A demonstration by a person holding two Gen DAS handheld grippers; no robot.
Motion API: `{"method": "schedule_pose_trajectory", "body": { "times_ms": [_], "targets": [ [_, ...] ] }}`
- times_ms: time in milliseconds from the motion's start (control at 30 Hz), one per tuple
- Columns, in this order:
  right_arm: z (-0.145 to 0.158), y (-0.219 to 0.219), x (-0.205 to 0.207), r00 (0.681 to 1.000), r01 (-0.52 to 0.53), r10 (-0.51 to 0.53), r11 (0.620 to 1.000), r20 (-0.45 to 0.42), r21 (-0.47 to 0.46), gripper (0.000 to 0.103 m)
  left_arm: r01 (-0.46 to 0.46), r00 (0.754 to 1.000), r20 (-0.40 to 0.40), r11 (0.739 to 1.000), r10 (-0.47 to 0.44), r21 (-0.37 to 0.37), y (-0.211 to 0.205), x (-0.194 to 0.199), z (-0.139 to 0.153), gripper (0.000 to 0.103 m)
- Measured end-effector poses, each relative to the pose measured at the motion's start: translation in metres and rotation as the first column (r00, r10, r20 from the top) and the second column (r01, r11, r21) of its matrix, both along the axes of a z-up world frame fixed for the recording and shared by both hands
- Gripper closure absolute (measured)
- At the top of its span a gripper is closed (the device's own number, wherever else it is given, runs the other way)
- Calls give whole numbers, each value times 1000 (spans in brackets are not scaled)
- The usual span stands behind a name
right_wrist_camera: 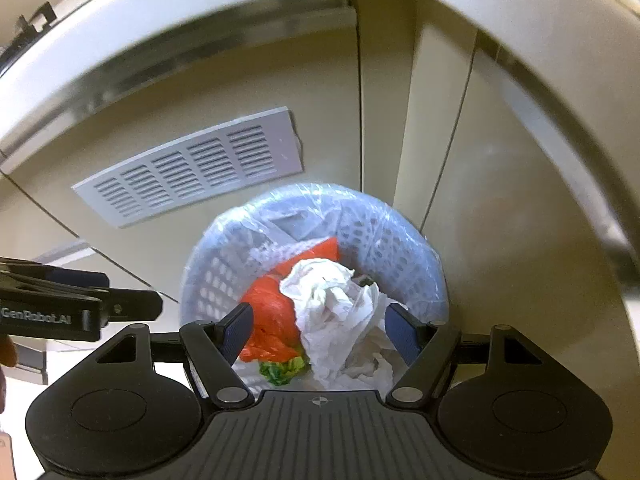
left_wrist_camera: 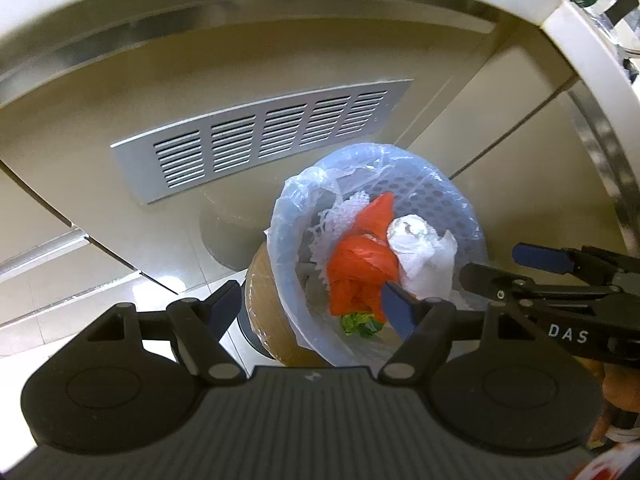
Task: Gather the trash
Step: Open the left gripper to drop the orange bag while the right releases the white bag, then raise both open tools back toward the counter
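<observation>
Seen from both wrist cameras, aimed steeply down: a pale blue perforated bin lined with a clear bag, standing on the floor close to a beige cabinet face with a grey vent grille. Inside the bin, in a heap: an orange bag, a crumpled white bag just right of it and touching it, a bit of white netting toward the far left wall, and a scrap of green leaf at the near edge under the orange. Left gripper above the bin's near-left rim, jaws spread wide with nothing between them; its right blue pad overlapping the orange bag's lower edge in view, contact impossible to confirm; its left pad out over the floor beside a tan, plastic-wrapped roll that sits against the bin's left side. Right gripper directly over the heap, jaws parted and released, gripping nothing; in its own view the white bag framed between the 2 pads, the orange bag next to the left pad, the leaf low between them. From the left camera, right gripper entering from the right edge, tips over the bin's right rim. From the right camera, left gripper's black body reaching in from the left edge, beside the bin, tips hidden. All trash in view inside the bin, below both grippers.
</observation>
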State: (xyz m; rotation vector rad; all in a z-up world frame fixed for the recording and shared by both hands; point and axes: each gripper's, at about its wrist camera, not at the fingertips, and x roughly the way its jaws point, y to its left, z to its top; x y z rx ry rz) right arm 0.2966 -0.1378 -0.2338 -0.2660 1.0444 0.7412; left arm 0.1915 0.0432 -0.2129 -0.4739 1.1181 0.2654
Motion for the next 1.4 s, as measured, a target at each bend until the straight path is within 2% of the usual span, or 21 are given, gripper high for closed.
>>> {"method": "schedule_pose_trajectory", "body": {
  "times_ms": [433,733,1067,1400],
  "targets": [
    [84,-10,-24,993,-11,0,995,117,94,31,41,995,94,998,-46,47,-11,-12,56,29],
    [139,-20,-33,976,6,-43,985,212,173,31,105,976,184,990,-120,89,-26,-11,105,29],
    [179,-53,-22,939,109,-182,962,293,250,31,156,945,267,978,-188,137,-42,11,141,29],
    [200,-115,30,875,278,-369,913,313,300,31,208,912,322,962,-256,177,-59,52,168,29]
  ]
}}
